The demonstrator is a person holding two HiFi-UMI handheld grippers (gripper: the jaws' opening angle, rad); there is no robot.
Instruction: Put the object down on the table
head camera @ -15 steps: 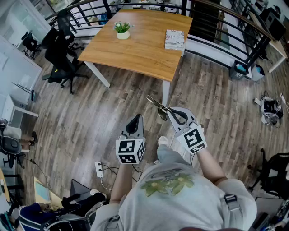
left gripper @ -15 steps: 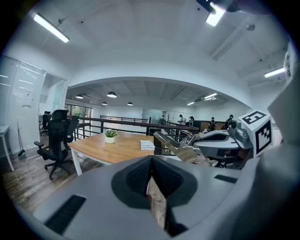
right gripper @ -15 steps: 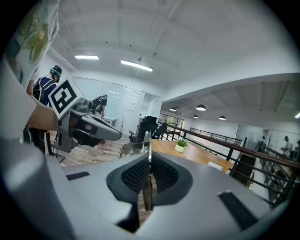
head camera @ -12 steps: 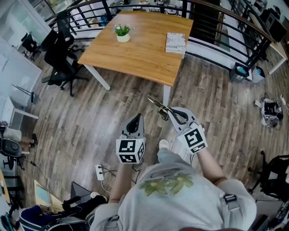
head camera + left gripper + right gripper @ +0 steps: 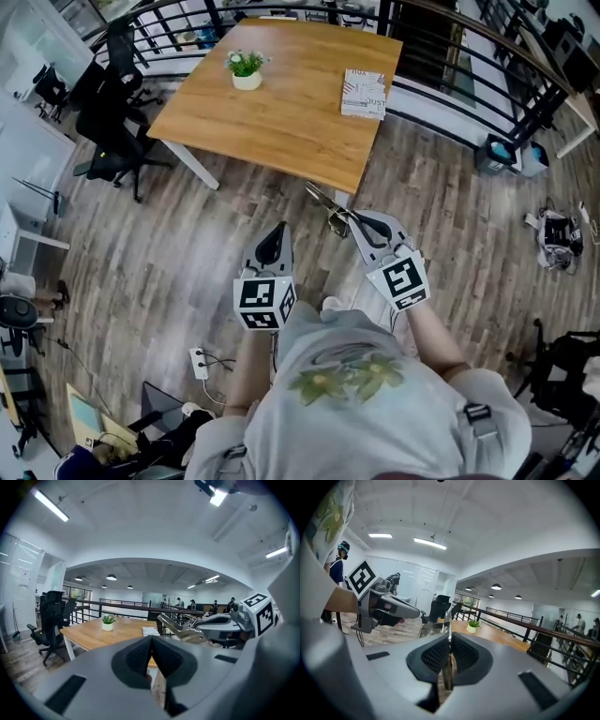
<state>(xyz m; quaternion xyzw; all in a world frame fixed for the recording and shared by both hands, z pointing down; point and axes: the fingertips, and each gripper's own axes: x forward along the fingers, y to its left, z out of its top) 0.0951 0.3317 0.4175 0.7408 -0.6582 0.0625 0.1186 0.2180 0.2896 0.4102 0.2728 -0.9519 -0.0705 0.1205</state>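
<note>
- Right gripper (image 5: 356,222): its jaws are closed on a slim metal object (image 5: 328,208), a tongs-like tool. In the right gripper view, the pads of the right gripper (image 5: 449,646) pinch the thin metal object (image 5: 446,620) edge-on, and it sticks out past the jaw tips.
- Left gripper (image 5: 279,234): the jaws are together with nothing between them. This is confirmed in the left gripper view (image 5: 151,641). The left gripper hangs beside the right one, slightly further back from the table.
- Location of the object: it is in the air, clamped in your right gripper. It is not yet on the table (image 5: 281,103).
- Long axis: the object runs forward and to your left from the jaws, toward the table's near edge. In the head view its free tip appears just at that edge. How high it sits above the tabletop cannot be read from that view.
- Direction to target: the table lies straight ahead of both grippers. The right gripper is the nearer one, close to the table's near right corner.
- Obstacles on the tabletop: a potted plant (image 5: 247,70) stands at the far left and a book (image 5: 364,94) at the far right. The wide bare wood between them and the near edge is judged the suitable place to set the object down.
- Recommended procedure: carry the right gripper forward over the near edge, lower it until the object lies flat along the wood, and then release.
</note>
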